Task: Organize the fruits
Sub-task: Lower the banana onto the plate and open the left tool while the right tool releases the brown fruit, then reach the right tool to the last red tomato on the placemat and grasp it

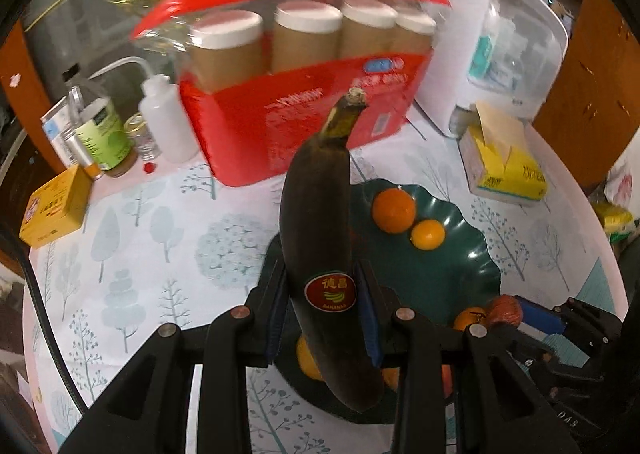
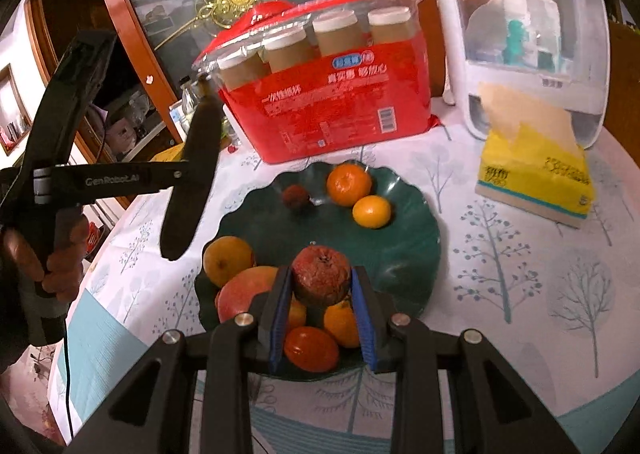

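My left gripper [image 1: 322, 286] is shut on a blackened banana [image 1: 320, 222] with a red sticker, its stem pointing up, held above the left edge of the dark green plate [image 1: 452, 274]. The right wrist view shows that banana [image 2: 192, 178] hanging left of the plate [image 2: 404, 238]. My right gripper [image 2: 322, 286] is shut on a wrinkled reddish-brown fruit [image 2: 320, 274] over the plate's near side. On the plate lie two oranges [image 2: 349, 183], a small dark red fruit [image 2: 295, 196], a yellow pear [image 2: 226, 258], a mango [image 2: 244, 290], a tomato [image 2: 310, 348] and more oranges.
A red pack of paper cups [image 2: 332, 102] stands behind the plate. A white dispenser [image 2: 516, 34] and a yellow tissue pack [image 2: 536, 170] sit at the right. Bottles [image 1: 166, 122], a jar [image 1: 106, 138] and a yellow box [image 1: 56, 206] crowd the left of the tree-patterned tablecloth [image 2: 520, 274].
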